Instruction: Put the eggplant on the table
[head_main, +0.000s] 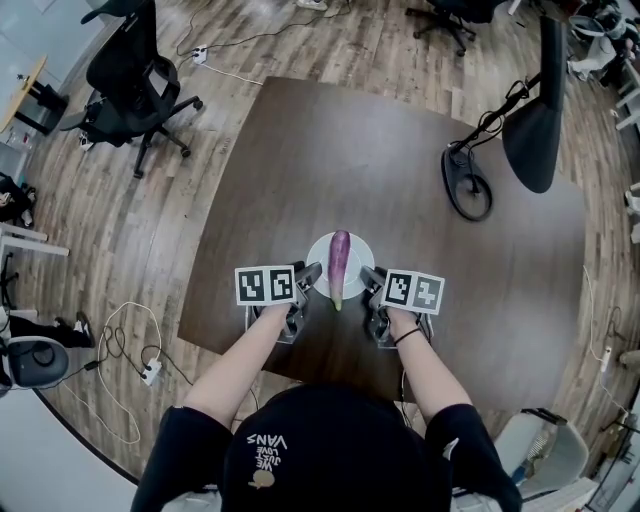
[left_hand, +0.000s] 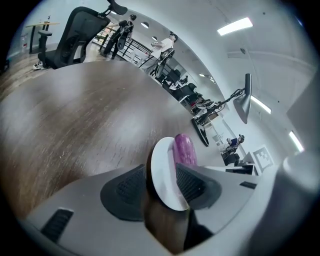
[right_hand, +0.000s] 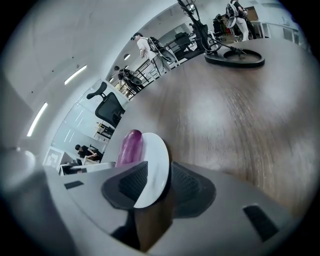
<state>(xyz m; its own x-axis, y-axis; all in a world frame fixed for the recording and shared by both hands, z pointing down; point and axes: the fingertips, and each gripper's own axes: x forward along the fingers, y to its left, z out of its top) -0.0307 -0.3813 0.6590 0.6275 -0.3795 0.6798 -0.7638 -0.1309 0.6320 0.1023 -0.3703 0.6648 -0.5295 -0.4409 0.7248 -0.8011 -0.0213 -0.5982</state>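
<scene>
The left hand-held gripper (head_main: 308, 278) and right hand-held gripper (head_main: 372, 281) stand spread, each straddling the plate (head_main: 356, 244) rim without pinching. The eggplant (head_main: 339, 262) lies on that plate, on the table (head_main: 350, 150). It is probably smooth, firm and slippery, so grip its thick middle.

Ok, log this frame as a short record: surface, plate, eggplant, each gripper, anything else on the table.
surface: dark wooden table
plate: white plate, on the table near the person's edge
eggplant: purple eggplant lying on the plate, not on bare table
left: left gripper open, plate rim between its fingers
right: right gripper open, opposite rim between its fingers
other: black lamp at the table's far right
</scene>
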